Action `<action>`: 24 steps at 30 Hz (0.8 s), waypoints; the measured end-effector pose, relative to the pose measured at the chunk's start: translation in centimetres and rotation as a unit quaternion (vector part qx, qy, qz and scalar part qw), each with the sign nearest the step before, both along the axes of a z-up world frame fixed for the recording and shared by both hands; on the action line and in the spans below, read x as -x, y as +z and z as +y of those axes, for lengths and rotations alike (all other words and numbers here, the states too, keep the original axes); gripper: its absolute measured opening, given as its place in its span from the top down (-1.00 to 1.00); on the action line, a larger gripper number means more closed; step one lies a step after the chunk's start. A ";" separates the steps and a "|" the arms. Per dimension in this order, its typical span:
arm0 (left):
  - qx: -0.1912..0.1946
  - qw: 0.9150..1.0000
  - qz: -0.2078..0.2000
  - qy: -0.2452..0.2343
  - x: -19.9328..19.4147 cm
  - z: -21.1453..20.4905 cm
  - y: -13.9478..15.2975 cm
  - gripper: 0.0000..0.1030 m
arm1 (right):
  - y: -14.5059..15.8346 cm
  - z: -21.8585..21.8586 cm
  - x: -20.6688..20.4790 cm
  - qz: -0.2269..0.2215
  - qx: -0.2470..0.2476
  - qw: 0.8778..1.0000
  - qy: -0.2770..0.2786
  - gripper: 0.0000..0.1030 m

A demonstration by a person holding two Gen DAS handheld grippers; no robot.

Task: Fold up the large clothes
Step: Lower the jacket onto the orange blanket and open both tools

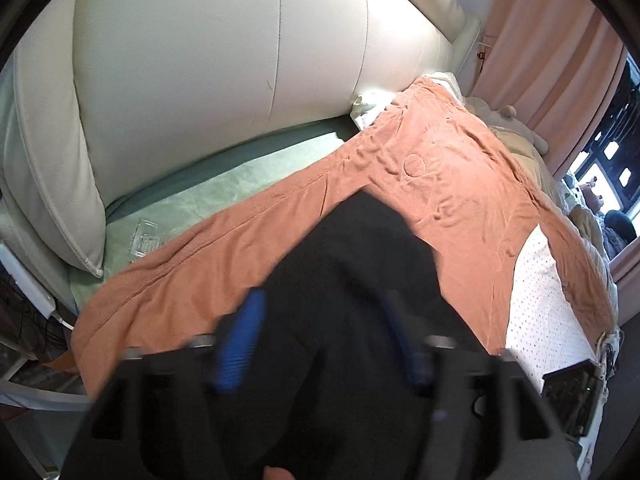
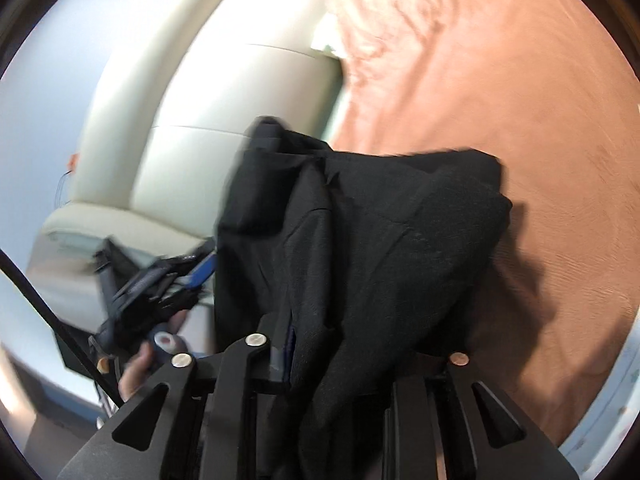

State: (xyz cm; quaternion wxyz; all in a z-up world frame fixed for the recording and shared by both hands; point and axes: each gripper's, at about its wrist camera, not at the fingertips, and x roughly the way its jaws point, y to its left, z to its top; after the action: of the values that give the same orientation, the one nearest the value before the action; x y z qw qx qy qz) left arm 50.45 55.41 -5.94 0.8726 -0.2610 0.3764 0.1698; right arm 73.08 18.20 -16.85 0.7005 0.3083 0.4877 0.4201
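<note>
The black knit garment (image 1: 360, 264) lies on the salmon-pink terry blanket (image 1: 460, 168) spread over the bed, toward the bed's near edge, away from the cream padded headboard (image 1: 224, 60). The left gripper (image 1: 328, 344) stands wide, its blue pads clear of the cloth beneath them. The right gripper (image 2: 360, 360) is narrow, and dark folds bunch over and between its fingers; whether the pads truly pinch cannot be told. The danger is unevenness: with one side freed and the other perhaps caught, any pull by the right hand would drag the garment askew, undoing the fold or sliding it off the near edge.
</note>
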 end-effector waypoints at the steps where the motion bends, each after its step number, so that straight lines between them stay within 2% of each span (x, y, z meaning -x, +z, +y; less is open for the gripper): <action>1: -0.003 1.000 0.001 -0.001 0.6 0.0 0.0 -0.83 | -0.5 0.1 -0.3 0.011 0.011 1.000 -0.007 0.44; 3: -0.023 1.000 0.009 0.004 1.8 -0.4 0.1 -0.83 | -1.2 -0.3 -0.2 0.024 0.042 0.999 -0.011 -0.27; 5: -0.025 1.000 0.009 0.001 3.1 -0.6 0.2 -0.83 | -0.7 -0.7 0.2 0.021 0.081 0.996 -0.032 -0.55; 7: -0.037 0.999 0.008 0.011 5.3 -1.0 0.1 -0.83 | 0.0 -1.3 0.8 0.023 0.078 0.996 -0.041 -0.55; 11: -0.059 0.998 0.000 0.034 10.6 -3.2 0.0 -0.83 | 0.4 -3.4 2.5 0.032 0.021 0.998 -0.047 -0.55; 14: -0.064 0.996 -0.007 0.054 14.2 -5.0 -0.5 -0.83 | 0.7 -3.2 3.5 0.025 0.022 0.999 -0.039 -0.55; 16: -0.057 0.996 -0.019 0.062 16.0 -5.6 -0.9 -0.83 | 1.1 -2.9 4.4 0.017 0.010 0.999 -0.029 -0.55; 21: -0.011 0.995 -0.047 0.090 19.5 -6.4 -2.9 -0.83 | 0.3 -0.5 5.0 0.014 0.031 0.999 -0.022 -0.55; 24: 0.017 0.994 -0.040 0.104 20.2 -6.3 -5.1 -0.83 | -0.2 -0.1 5.3 0.004 0.050 0.999 -0.003 -0.55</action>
State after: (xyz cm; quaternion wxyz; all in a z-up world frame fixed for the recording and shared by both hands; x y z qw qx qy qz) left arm 30.26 49.16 -10.99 0.8600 -0.3203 0.3148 0.2424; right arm 67.79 18.15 -17.01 0.7142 0.2759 0.5096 0.3925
